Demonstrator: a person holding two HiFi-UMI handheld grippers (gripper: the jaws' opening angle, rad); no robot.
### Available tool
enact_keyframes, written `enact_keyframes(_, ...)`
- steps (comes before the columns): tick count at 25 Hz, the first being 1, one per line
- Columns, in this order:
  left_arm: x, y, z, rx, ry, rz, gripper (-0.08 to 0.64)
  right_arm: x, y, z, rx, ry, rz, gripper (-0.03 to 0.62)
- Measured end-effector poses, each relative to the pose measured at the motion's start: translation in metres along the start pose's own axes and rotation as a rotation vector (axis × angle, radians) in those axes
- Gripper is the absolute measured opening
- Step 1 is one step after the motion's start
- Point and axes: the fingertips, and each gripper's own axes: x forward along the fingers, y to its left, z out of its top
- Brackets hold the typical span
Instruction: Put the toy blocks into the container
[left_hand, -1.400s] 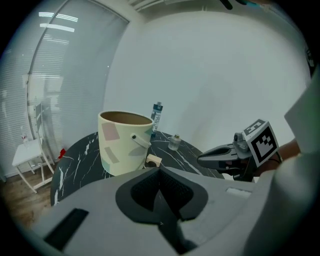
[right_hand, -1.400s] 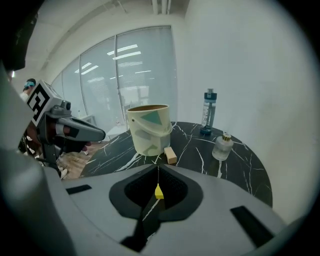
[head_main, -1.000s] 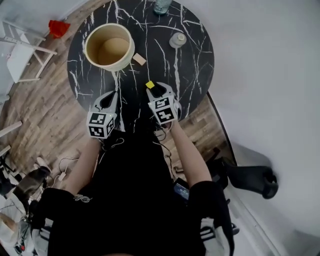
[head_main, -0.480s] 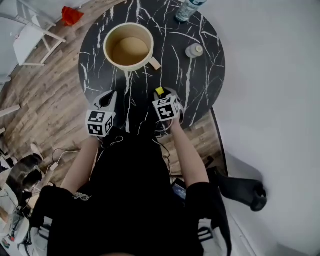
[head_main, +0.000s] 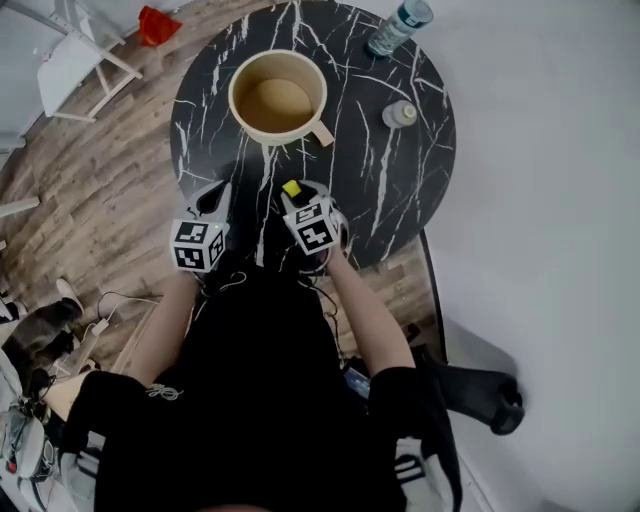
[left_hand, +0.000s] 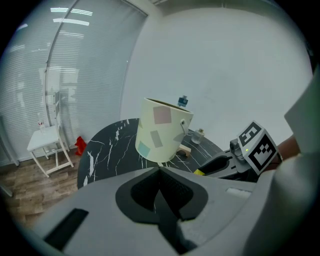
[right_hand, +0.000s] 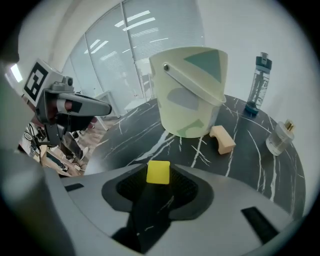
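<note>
A cream bucket (head_main: 237, 92) stands at the far side of the round black marble table (head_main: 400, 190); it also shows in the left gripper view (left_hand: 160, 135) and the right gripper view (right_hand: 192, 95). My right gripper (head_main: 297, 192) (right_hand: 159, 176) is closing on a small yellow block (head_main: 292, 188) (right_hand: 158, 172), held above the table in front of the bucket. A tan arch block (head_main: 322, 134) (right_hand: 222, 138) lies against the bucket's right foot. My left gripper (head_main: 214, 194) (left_hand: 160, 172) hovers at the near left edge, shut and empty.
A water bottle (head_main: 398, 27) (right_hand: 256, 85) and a small capped jar (head_main: 400, 114) (right_hand: 281, 135) stand at the table's far right. A white chair (head_main: 80, 60) and a red object (head_main: 160, 25) sit on the wooden floor to the left.
My right gripper has carried the yellow block leftward, from right of the bucket to nearly straight in front of it. The left gripper has stayed in place.
</note>
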Motion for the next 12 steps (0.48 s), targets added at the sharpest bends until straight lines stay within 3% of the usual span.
enact_keyframes(6,-0.017,0.020,0.000,-0.005,-0.017,0.052,-0.002,0.009,0.040,0.039,-0.022,-0.088,0.089,0.132)
enact_keyframes(12,-0.039,0.041,0.027,0.000,-0.097,0.118,-0.002,-0.008,0.070,0.105,-0.074,-0.268,0.113,0.132)
